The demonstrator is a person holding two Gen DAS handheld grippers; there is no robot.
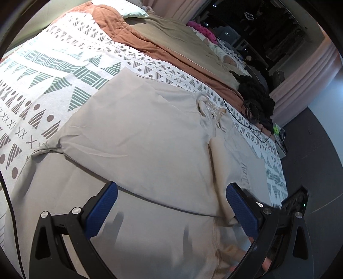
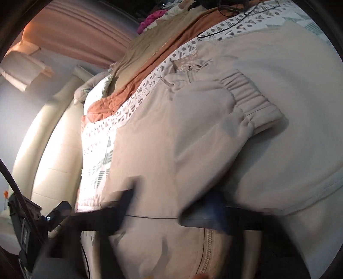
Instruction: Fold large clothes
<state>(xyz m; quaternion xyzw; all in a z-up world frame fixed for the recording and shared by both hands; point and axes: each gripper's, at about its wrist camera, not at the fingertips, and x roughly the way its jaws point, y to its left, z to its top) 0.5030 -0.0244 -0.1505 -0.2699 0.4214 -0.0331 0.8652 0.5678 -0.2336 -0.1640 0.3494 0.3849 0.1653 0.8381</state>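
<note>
A large beige zip-up sweatshirt lies spread on a patterned bedspread. Its collar with a printed label points to the far side. My left gripper is open just above the garment's lower part, its blue pads wide apart and empty. In the right wrist view the same sweatshirt has a sleeve folded across the body, the ribbed cuff lying on top. My right gripper is blurred by motion above the zipper. Its fingers look spread apart with nothing between them.
The patterned bedspread covers the near bed. An orange quilt, a tan blanket and a pillow lie behind. Black cables and dark clothing sit at the right. A cream padded headboard is at the left.
</note>
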